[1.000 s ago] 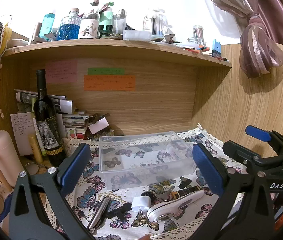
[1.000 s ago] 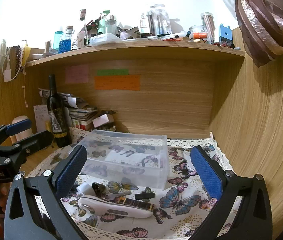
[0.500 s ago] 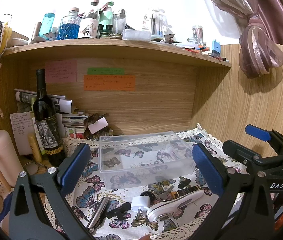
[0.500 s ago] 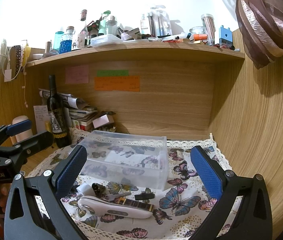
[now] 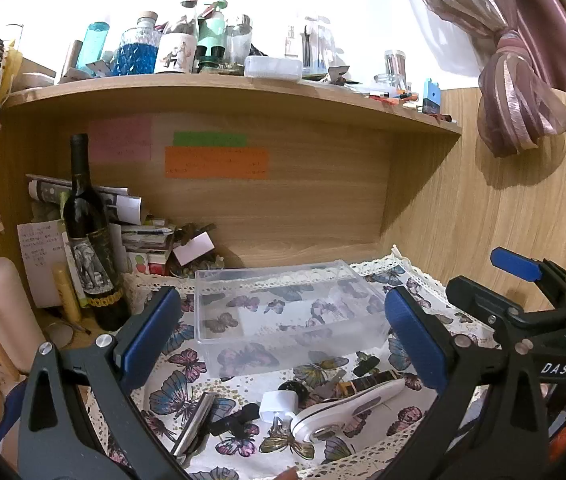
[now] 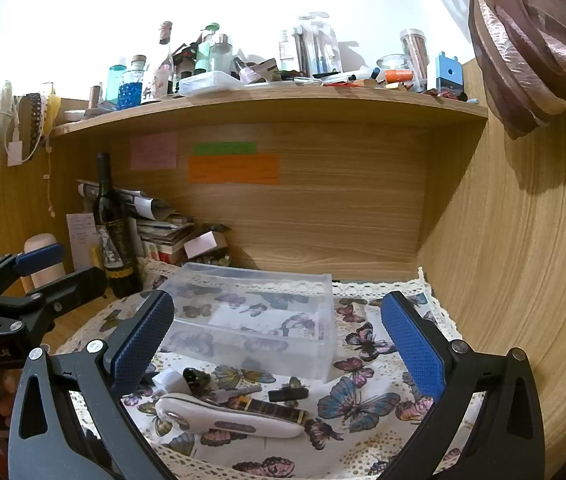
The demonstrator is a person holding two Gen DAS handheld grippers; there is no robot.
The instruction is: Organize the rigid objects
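A clear plastic box (image 5: 287, 312) (image 6: 255, 320) stands empty on a butterfly-print cloth (image 5: 187, 364) (image 6: 363, 400). In front of it lie small items: a white handled tool (image 5: 347, 404) (image 6: 231, 416), a white charger cube (image 5: 279, 402), a metal clip (image 5: 195, 420), a black clip (image 6: 287, 394) and a dark patterned stick (image 6: 271, 406). My left gripper (image 5: 283, 332) is open and empty, above and short of these items. My right gripper (image 6: 275, 336) is open and empty, also short of them. Each gripper shows at the side of the other's view.
A dark wine bottle (image 5: 89, 240) (image 6: 113, 232) stands at the left by stacked papers and boxes (image 5: 139, 236). A pink cylinder (image 5: 1, 312) stands far left. A wooden shelf (image 5: 219, 88) crowded with bottles hangs overhead. A wooden wall (image 6: 523, 240) closes the right side.
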